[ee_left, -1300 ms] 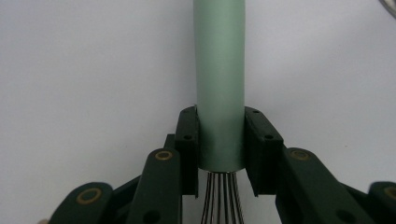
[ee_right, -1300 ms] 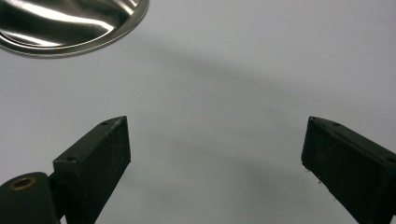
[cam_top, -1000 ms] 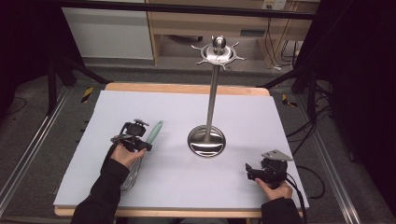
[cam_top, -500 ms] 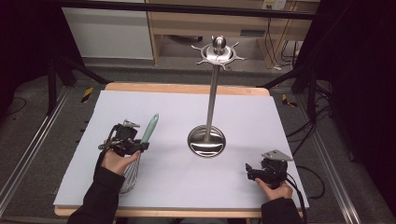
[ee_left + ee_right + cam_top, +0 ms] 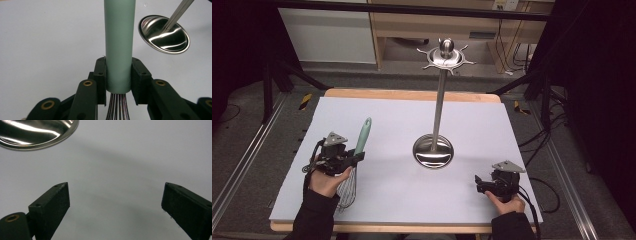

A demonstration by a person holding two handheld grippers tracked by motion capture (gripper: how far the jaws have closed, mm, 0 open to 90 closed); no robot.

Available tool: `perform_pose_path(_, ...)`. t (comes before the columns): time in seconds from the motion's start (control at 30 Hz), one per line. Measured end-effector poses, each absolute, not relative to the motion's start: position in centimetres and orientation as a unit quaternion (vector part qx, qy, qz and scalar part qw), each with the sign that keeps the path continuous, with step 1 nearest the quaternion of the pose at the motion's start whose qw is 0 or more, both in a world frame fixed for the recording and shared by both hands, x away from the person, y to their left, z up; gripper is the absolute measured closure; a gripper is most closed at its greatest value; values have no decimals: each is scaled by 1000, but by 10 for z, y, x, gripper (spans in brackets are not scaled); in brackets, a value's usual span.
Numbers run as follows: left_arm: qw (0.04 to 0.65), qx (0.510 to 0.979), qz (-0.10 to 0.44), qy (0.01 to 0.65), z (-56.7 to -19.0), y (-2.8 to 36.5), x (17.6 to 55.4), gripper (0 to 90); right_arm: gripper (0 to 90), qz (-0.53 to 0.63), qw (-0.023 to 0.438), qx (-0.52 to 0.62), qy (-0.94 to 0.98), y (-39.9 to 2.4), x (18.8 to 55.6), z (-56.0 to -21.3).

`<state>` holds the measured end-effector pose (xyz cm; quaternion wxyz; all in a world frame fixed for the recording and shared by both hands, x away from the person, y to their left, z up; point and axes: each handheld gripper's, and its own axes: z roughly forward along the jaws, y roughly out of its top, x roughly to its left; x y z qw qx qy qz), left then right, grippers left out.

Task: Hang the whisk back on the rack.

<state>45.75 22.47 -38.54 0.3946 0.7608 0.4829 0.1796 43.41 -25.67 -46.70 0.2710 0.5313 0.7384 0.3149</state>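
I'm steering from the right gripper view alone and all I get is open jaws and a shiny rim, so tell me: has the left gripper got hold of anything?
Observer: Yes. The left gripper is shut on the whisk, jaws clamped on the bottom end of its green handle, right above the wires.
Operator: Is that shiny rim a bowl?
Observer: No, it is the round base of the steel stand, whose pole rises to a ring of hooks.
Operator: Anything hanging on the hooks?
Observer: Nothing; they are bare.
Operator: Where is my gripper relative to the stand?
Observer: The right gripper sits low over the table, nearer the person and to the right of the base.
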Motion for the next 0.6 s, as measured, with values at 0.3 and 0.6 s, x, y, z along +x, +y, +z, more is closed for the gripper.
perform_pose_path(0.3,429,737,209,479,-375,236,442,689,85,317,270,531,738,-256,434,-467)
perform_pose_path(0.6,462,715,242,465,-364,240,430,690,85,316,271,531,738,-256,434,-466)
